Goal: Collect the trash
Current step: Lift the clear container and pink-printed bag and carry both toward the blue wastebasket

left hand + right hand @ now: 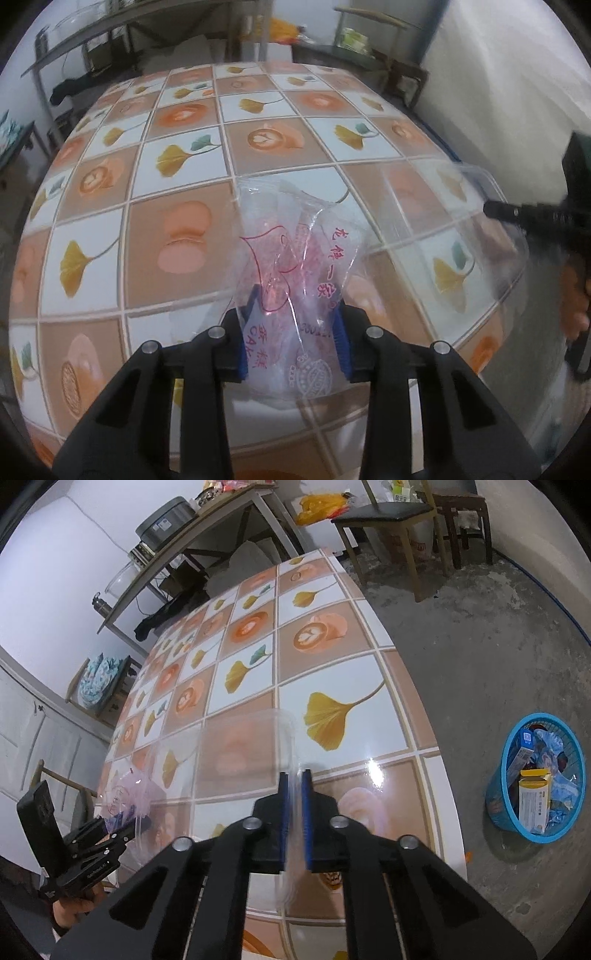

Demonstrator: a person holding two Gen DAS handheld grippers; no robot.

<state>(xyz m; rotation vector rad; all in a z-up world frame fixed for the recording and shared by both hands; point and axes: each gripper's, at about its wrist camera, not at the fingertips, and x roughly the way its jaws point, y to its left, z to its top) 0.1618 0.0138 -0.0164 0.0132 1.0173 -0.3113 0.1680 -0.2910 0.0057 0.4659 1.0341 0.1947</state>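
A: What does the left hand-held gripper (293, 334) have?

B: It is clenched on a crumpled clear plastic wrapper (295, 266) printed with red characters, the blue pads (341, 332) pressing it from both sides. The wrapper stands up from the jaws over the near part of the tiled-pattern surface (177, 177).

A: And the right hand-held gripper (294, 812)?

B: Its jaws are closed tight on the thin rim of a clear plastic container (243, 746), which lies over the surface near its right edge. From the left wrist view the same container (436, 221) shows at the right, with the right hand-held gripper's black fingers on its far side.

A: Where is the trash going?

B: A blue basket (496, 805) sits on the concrete floor (461, 646) to the right of the surface, well apart from both hand-held grippers. Boxes and blue wrappers lie inside it.

A: Anything else in frame?

B: A dark-seated chair (384, 513) stands beyond the far end.
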